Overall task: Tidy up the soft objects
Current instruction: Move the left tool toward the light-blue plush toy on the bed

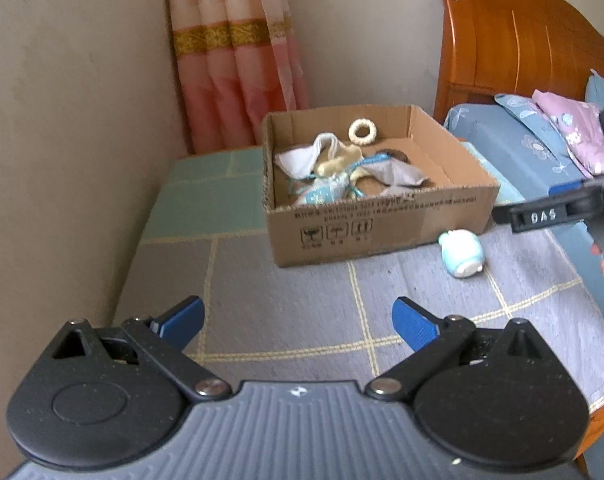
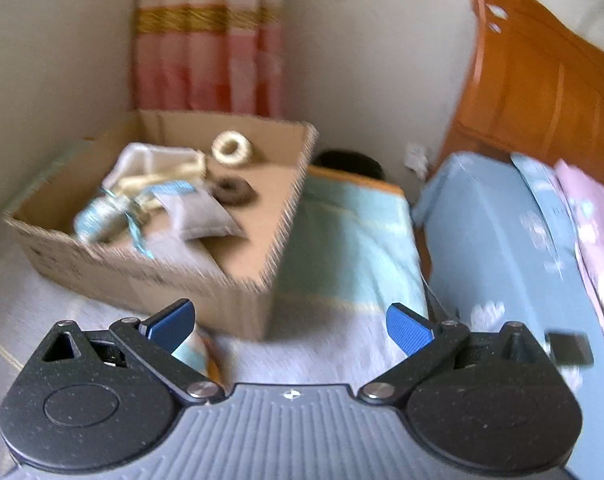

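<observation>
A pale blue soft toy (image 1: 462,253) lies on the checked cloth (image 1: 285,316) of the desk, just beside the front right corner of the cardboard box (image 1: 382,220), well ahead and right of the left tongs (image 1: 297,320). In the right wrist view it sits just behind the left finger of the right tongs (image 2: 289,330). Both tongs are spread wide, holding nothing. The box holds cloths and two rings.

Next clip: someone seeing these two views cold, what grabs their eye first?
Probably the open cardboard box on the checked cloth, with a heap of soft things and a cream ring inside. Next, the pale blue plush toy lying alone on the cloth just outside the box's right front corner. Both grippers are open and empty: the left gripper low in front, the right gripper near the box corner.
</observation>
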